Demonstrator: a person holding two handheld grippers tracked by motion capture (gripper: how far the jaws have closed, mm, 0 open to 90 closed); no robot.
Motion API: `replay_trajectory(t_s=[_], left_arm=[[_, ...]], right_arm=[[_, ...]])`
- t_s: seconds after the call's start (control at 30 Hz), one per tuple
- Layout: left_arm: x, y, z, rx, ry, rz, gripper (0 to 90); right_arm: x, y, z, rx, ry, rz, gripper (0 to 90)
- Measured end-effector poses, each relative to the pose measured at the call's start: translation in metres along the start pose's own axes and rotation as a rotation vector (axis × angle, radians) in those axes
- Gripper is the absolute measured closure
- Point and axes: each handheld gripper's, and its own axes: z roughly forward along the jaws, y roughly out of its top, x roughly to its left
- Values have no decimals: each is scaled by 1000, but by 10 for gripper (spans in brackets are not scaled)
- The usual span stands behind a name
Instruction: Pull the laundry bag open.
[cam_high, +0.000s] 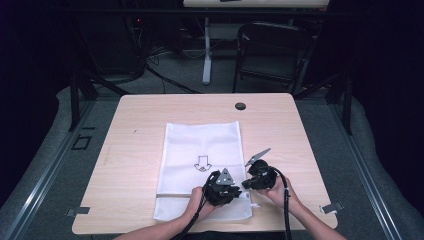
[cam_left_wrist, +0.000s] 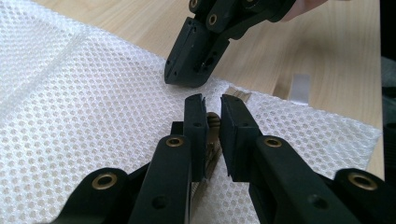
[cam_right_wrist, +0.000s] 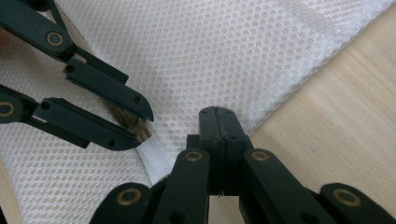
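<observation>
**Two grippers meet at the near edge of one mesh bag**

Nearest the person, two hands come in from the bottom of the high view, each holding one black gripper. The left gripper (cam_high: 222, 187) sits over the near right part of a single white mesh bag (cam_high: 200, 150). In the left gripper view its jaws stand a little apart, with a small brass-coloured zipper pull (cam_left_wrist: 213, 122) between them; whether the jaws actually pinch the pull is hard to tell from that angle. The right gripper (cam_high: 260, 176) is just beside it, at the bag's right edge. In the right gripper view its jaws are pressed together, their tips resting on the mesh near the white fabric band (cam_right_wrist: 154, 156) at the bag's corner; I cannot tell if any cloth is caught between them.

The bag lies flat along the middle of one light wooden table (cam_high: 150, 125). A black downward arrow mark (cam_high: 202, 163) is printed on it, with a small design under it too small to read. No other writing is legible.

Farther off, one dark round cap (cam_high: 240, 106) sits in the tabletop near the far edge. Beyond the table stands one dark folding chair (cam_high: 272, 52).
</observation>
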Motion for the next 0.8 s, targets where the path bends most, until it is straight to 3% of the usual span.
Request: replay_trajectory(t_s=[0.03,0.27,0.6,0.63,0.7,0.73,0.8], left_arm=[[0,0,-1,0,0,3,816],[-1,0,-8,22,11,37,814],[2,-5,-13,59,0,75,812],[2,-6,-13,71,11,81,811],[5,-9,-12,76,-6,69,811],[5,-10,-13,79,-9,65,810],[5,-9,-12,79,-15,77,808]], right_arm=[[-1,-1,0,-11,15,9,900],[-2,0,0,5,1,-11,900],[-1,0,1,-15,28,22,900],[0,-1,3,-37,31,38,900],[0,-1,3,-39,32,41,900],[-2,0,1,-5,25,12,900],[-3,0,1,-6,25,11,900]])
